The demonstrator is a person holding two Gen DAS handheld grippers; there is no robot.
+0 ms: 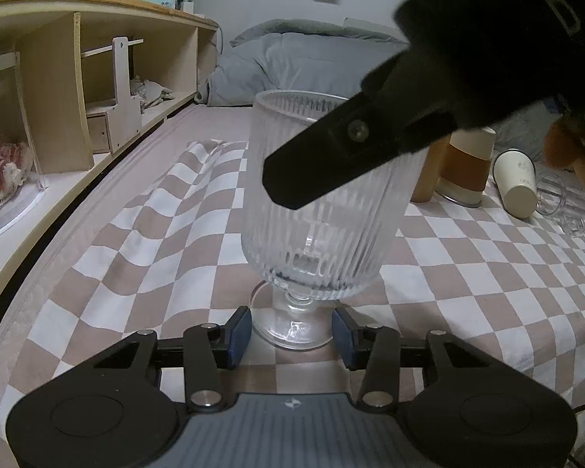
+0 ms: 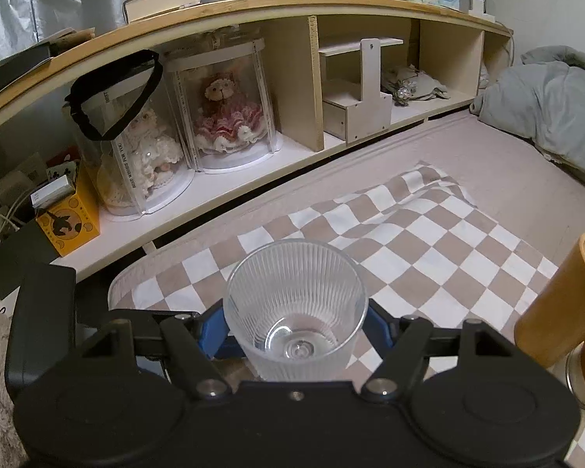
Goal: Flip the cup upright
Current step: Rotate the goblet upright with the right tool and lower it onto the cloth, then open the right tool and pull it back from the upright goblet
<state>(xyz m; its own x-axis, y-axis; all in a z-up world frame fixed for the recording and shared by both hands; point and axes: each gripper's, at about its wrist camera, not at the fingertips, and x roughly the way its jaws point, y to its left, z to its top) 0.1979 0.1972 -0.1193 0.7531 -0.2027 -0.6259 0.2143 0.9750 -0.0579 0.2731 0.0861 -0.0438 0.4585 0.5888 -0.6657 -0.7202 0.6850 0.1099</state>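
Observation:
A clear ribbed goblet [image 1: 323, 210] stands upright, mouth up, with its foot on the checkered cloth [image 1: 136, 234]. My left gripper [image 1: 291, 333] is open, its blue pads either side of the foot with small gaps. My right gripper [image 2: 296, 329] is shut on the goblet's bowl [image 2: 296, 312], pads on both sides of it. Seen from the left wrist, the right gripper's black finger [image 1: 351, 156] crosses in front of the bowl from the upper right.
A wooden shelf unit [image 2: 292, 78] with doll cases runs along the bed's left side. A brown-banded tumbler [image 1: 466, 167], a tipped white paper cup [image 1: 516, 183] and a clear glass [image 1: 565, 202] lie at the right. A wooden cylinder [image 2: 561, 304] stands close by my right gripper. A grey duvet [image 1: 292, 62] lies behind.

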